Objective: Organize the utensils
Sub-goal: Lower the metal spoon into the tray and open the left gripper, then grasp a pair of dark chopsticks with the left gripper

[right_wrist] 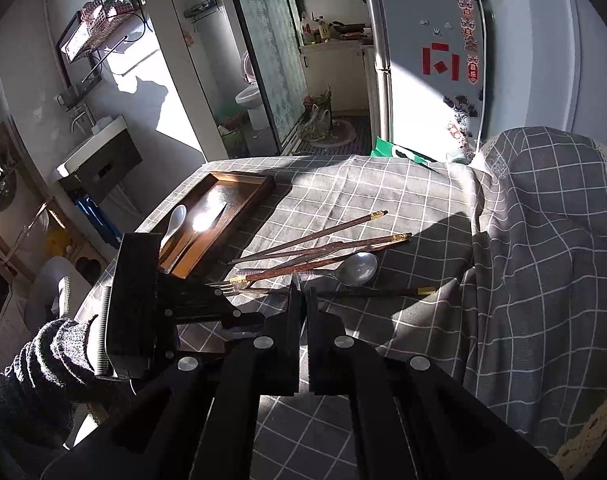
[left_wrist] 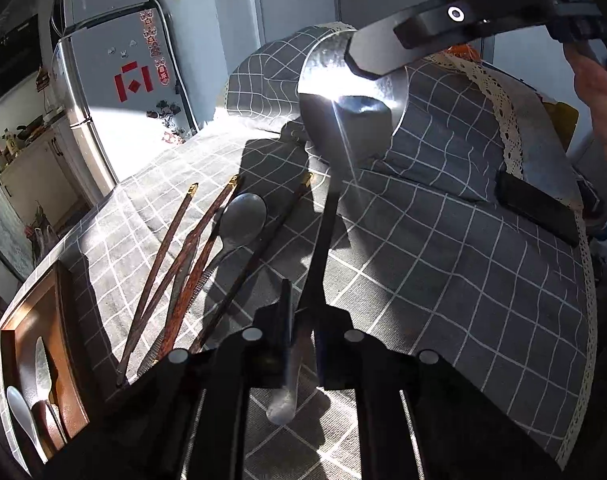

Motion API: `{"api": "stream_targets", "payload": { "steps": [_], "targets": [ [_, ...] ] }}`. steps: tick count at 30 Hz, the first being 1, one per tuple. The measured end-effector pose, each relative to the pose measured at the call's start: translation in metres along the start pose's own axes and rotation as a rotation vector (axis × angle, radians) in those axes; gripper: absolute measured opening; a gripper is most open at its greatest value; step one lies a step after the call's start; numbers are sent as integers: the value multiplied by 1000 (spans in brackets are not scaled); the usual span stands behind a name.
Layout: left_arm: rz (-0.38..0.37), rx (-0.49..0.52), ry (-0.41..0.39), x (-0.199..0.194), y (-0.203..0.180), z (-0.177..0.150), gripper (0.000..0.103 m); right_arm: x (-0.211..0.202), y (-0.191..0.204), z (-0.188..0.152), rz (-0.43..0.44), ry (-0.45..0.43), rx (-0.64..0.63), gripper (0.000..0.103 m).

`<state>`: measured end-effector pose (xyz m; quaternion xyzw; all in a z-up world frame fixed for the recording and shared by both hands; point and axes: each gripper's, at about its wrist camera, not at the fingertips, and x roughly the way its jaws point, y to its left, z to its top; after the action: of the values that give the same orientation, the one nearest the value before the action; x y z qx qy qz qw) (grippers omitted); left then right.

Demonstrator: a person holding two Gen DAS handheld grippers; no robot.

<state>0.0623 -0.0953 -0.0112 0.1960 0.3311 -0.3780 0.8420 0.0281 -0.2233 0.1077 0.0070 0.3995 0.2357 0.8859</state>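
Observation:
My left gripper (left_wrist: pixel 303 312) is shut on the handle of a large steel ladle (left_wrist: pixel 351 92) and holds its shiny bowl up over the checked cloth. Several wooden chopsticks (left_wrist: pixel 175 256) and a metal spoon (left_wrist: pixel 241 214) lie on the cloth to its left. A wooden tray (left_wrist: pixel 31 320) at the lower left holds a white spoon (left_wrist: pixel 19 408) and a metal utensil. In the right wrist view my right gripper (right_wrist: pixel 303 280) is shut and empty, above the chopsticks (right_wrist: pixel 323 248), spoon (right_wrist: pixel 357 268) and a fork (right_wrist: pixel 223 289); the tray (right_wrist: pixel 243 180) is beyond.
The grey checked tablecloth (left_wrist: pixel 443 260) bunches into a raised fold at the back and right (right_wrist: pixel 543 240). A fridge (right_wrist: pixel 423 60) stands past the table's far edge. My right gripper's body (left_wrist: pixel 463 20) hangs over the ladle in the left wrist view.

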Motion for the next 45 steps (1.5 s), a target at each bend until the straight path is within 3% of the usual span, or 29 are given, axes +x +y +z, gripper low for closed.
{"api": "stream_targets", "payload": {
  "steps": [5,9,15,24,26,28,29,30,31,34,35,36,38,42,45],
  "targets": [
    [110,-172,35,-34,58,-19,11,55,31,47,123,11,0,2],
    [259,-291,75,-59,112,-45,12,119,65,82,198,43,-2,2],
    [299,-517,169,-60,180,-86,14,208,99,105,222,123,2,1],
    [353,-544,173,-59,187,-92,14,268,103,89,158,177,56,3],
    [352,-542,166,-58,186,-91,14,267,103,84,152,179,57,6],
    [355,-538,164,-58,183,-91,13,257,101,81,173,172,62,29],
    [355,-538,164,-59,182,-91,13,246,99,79,177,147,58,53],
    [358,-538,165,-59,182,-92,13,232,97,78,179,113,46,68],
    [362,-538,164,-60,182,-92,13,217,92,78,173,81,39,72],
    [383,-528,150,-62,182,-93,17,173,60,74,146,30,79,77],
    [386,-518,136,-65,180,-91,23,159,47,72,123,18,93,78],
    [393,-503,113,-70,178,-89,39,147,35,70,108,12,100,78],
    [407,-457,56,-82,169,-81,57,129,13,63,92,17,109,78],
    [355,-317,10,-87,142,-57,80,112,-23,44,60,31,158,75],
    [319,-246,31,-65,129,-37,81,109,-42,29,66,25,196,73]
  ]
}}
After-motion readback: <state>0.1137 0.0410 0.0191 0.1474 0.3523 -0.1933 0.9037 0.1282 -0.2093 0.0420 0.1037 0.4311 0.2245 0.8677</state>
